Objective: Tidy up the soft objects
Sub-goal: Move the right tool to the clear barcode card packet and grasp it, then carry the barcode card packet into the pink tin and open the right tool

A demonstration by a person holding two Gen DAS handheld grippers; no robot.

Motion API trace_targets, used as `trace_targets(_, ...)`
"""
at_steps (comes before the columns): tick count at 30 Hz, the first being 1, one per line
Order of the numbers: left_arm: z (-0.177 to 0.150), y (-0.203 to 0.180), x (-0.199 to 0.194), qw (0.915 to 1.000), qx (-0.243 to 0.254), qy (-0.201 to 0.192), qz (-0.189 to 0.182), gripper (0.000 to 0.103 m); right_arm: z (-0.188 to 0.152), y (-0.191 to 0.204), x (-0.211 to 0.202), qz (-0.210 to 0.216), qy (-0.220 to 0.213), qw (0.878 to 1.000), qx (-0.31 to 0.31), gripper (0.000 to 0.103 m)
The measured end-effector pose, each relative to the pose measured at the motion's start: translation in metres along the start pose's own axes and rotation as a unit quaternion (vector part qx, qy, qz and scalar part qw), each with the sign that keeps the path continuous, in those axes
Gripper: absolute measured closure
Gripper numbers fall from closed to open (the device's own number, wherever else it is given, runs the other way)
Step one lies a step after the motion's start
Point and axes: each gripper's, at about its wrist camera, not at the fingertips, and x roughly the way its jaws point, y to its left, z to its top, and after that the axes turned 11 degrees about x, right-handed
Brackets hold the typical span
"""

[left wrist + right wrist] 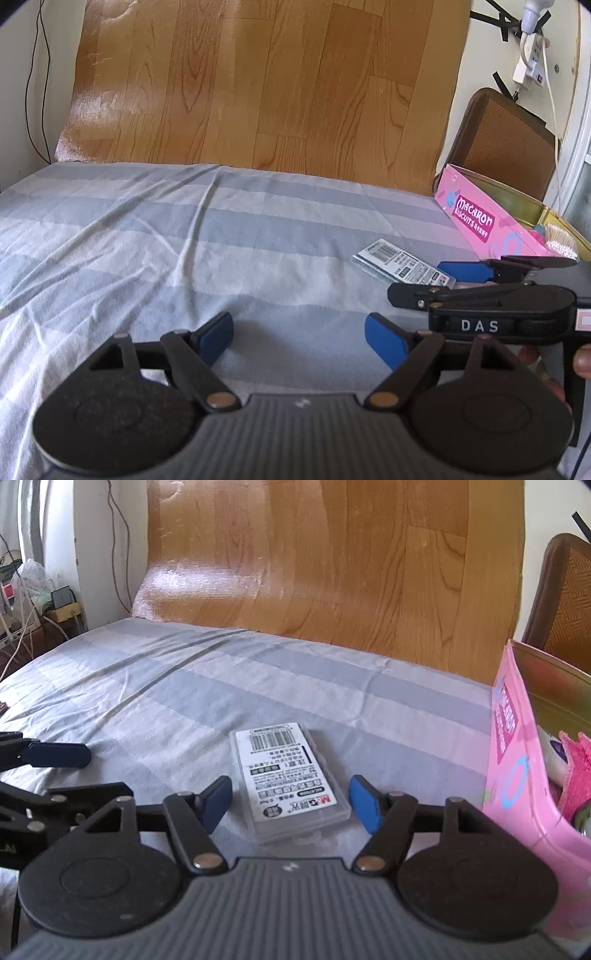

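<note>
Flat on striped sheet [155, 686], clear labelled packet [288, 779] is framed by wide-open right gripper [291, 801], untouched; left gripper [299, 336] likewise spread, nothing held.

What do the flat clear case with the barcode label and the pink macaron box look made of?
The flat clear case with the barcode label looks like rigid transparent plastic: see-through edges, glossy rim, with a printed paper label. The pink macaron box is probably tin: printed pink walls outside, a shiny gold lining inside.

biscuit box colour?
Pink, with a magenta label panel; the box shows best in the left wrist view.
</note>
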Motion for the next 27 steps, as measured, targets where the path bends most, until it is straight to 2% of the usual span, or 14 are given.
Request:
trace_targets(3, 0.0, 0.001, 0.0, 1.0, -0.001, 0.0, 0.0, 0.021, -0.002, 0.002, -0.003, 0.005, -0.001, 1.0, -0.006, 0.04)
trace_targets(10, 0.0, -0.002, 0.001, 0.9999, 0.008, 0.005, 0.006, 0.019, -0.007, 0.003, -0.01, 0.012, 0.002, 1.0, -0.013, 0.04)
trace_targets(16, 0.001, -0.003, 0.002, 0.9998, 0.016, 0.009, 0.01, 0.017, -0.022, 0.001, -0.031, 0.027, -0.001, 1.0, -0.01, 0.041)
trace_targets(22, 0.001, -0.006, 0.003, 0.9995, 0.023, 0.014, 0.016, 0.014, -0.048, 0.004, -0.06, 0.023, -0.015, 0.999, -0.04, 0.041)
trace_targets(27, 0.002, -0.008, 0.005, 0.9992, 0.031, 0.019, 0.019, 0.012, -0.065, -0.003, -0.081, 0.023, -0.02, 0.999, -0.02, 0.041)
